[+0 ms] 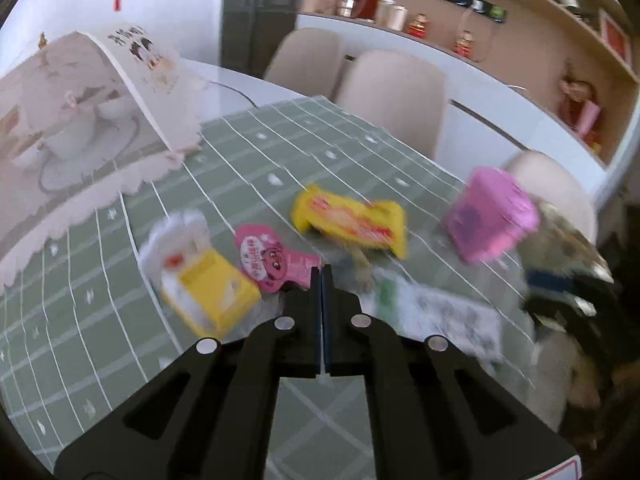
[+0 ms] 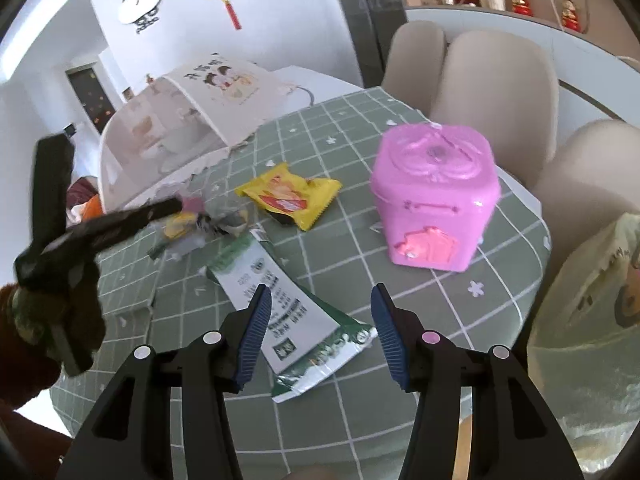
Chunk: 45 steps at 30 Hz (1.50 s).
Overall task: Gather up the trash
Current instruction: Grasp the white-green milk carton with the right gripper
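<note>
judging by table, collection was barely begun: yellow wrapper [image 2: 289, 196], green-white pouch [image 2: 296, 316], pink packet [image 1: 267, 259] left lying beside pink bin [image 2: 434, 196]. left gripper [image 1: 322, 276] clenched, apparently on nothing; right gripper [image 2: 320, 312] released above pouch.

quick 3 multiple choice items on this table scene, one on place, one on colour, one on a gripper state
1. The green and white wrapper lies:
A. in front of the right gripper
B. on a chair
C. on the pink box

2. The lidded box is:
A. blue
B. pink
C. black

3. The left gripper is:
A. wide open
B. shut
C. out of view

Key: 1 A, the wrapper lies on the tablecloth between the open fingers; 2 B, its lid and walls are pink; 3 B, its fingers meet in its own view.
</note>
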Each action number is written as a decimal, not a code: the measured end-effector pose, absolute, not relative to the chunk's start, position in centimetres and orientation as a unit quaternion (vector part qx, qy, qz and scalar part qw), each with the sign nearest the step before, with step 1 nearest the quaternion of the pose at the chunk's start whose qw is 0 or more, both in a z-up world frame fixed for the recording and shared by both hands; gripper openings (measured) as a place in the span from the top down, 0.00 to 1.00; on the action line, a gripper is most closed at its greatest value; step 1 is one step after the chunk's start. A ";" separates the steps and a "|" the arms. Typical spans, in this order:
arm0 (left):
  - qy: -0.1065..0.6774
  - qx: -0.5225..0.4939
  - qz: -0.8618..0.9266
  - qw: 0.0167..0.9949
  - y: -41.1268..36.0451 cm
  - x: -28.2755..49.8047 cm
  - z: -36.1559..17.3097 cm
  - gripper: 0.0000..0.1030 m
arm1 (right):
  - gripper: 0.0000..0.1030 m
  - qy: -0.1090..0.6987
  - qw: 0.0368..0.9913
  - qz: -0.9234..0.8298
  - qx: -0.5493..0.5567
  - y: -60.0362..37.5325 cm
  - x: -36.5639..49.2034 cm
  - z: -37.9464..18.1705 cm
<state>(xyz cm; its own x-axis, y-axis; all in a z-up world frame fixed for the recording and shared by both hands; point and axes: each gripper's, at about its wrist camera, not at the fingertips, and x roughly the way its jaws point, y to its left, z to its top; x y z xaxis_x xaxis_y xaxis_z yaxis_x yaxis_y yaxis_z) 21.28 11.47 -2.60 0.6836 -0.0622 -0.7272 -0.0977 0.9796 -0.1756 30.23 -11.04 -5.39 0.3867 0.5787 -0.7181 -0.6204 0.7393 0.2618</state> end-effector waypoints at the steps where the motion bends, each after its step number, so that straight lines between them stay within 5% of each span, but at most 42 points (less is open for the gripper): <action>1: 0.399 -0.102 0.004 0.911 11.3 20.7 -2.6 1.00 | 0.52 0.421 0.825 0.374 -0.035 -10.3 30.2 -5.4; 8: 0.421 -0.117 0.015 0.899 13.1 16.0 -3.8 0.99 | 0.52 0.428 0.784 0.425 -0.151 -4.8 30.1 -7.0; 10: 0.425 -0.128 0.020 0.896 14.0 15.5 -3.9 0.91 | 0.52 0.422 0.784 0.423 -0.168 -4.1 30.4 -7.4; 12: 0.422 -0.147 0.011 0.894 14.8 14.8 -3.7 0.69 | 0.51 0.417 0.779 0.429 -0.186 -3.5 30.6 -7.6; 18: 0.398 -0.160 -0.019 0.903 15.5 14.1 -2.1 0.56 | 0.51 0.432 0.770 0.435 -0.179 -3.1 31.2 -7.7; 28: 0.440 -0.249 0.044 0.862 17.5 17.9 -6.8 0.56 | 0.52 0.489 0.771 0.389 -0.123 -9.0 29.5 -8.6; 35: 0.434 -0.293 0.065 0.849 16.8 20.0 -9.0 0.54 | 0.52 0.451 0.800 0.384 -0.097 -11.9 27.8 -6.9; 45: 0.430 -0.296 0.052 0.851 16.4 19.4 -8.0 0.54 | 0.51 0.453 0.767 0.424 -0.166 -5.1 29.0 -8.3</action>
<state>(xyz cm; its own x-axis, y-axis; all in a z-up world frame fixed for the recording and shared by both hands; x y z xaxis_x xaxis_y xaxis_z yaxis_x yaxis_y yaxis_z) 19.39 16.41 -7.98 0.6243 -0.1659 -0.7633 -0.3432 0.8195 -0.4589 29.05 -5.10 -8.30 0.2309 0.4989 -0.8353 -0.8001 0.5858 0.1288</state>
